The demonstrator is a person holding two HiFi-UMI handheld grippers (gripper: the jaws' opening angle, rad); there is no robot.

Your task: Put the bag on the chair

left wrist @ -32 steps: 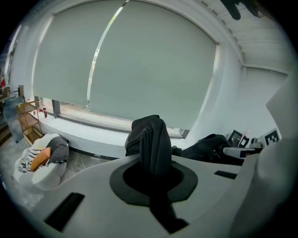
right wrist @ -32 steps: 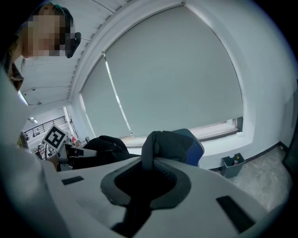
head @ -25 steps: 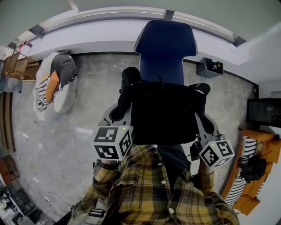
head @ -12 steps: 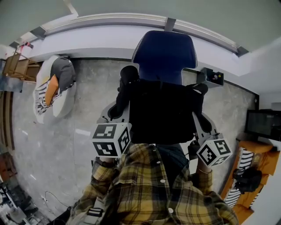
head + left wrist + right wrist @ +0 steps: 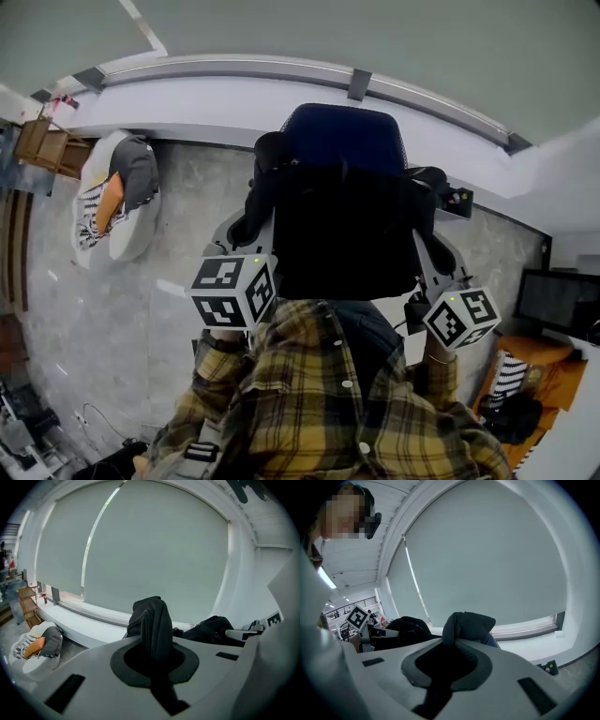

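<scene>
A black bag point(image 5: 347, 225) hangs between my two grippers, over a blue chair point(image 5: 342, 136) whose back alone shows; the seat is hidden behind the bag. My left gripper point(image 5: 242, 236) is shut on the bag's left edge, and a zippered black fold point(image 5: 151, 625) rises out of its jaws. On the other side my right gripper point(image 5: 433, 255) is shut on the bag's right edge, where a bunched black fold point(image 5: 465, 623) stands between its jaws. I cannot tell whether the bag rests on the chair.
A white cushion point(image 5: 112, 192) with striped, orange and grey things lies on the grey floor at left, near a wooden shelf point(image 5: 42, 145). A small dark box point(image 5: 457, 199) sits by the white wall ledge point(image 5: 187, 98). A black screen point(image 5: 558, 300) and orange furniture point(image 5: 534, 361) stand at right.
The bag has moved farther over the chair and hides more of its blue back. Both grippers keep their hold on it.
</scene>
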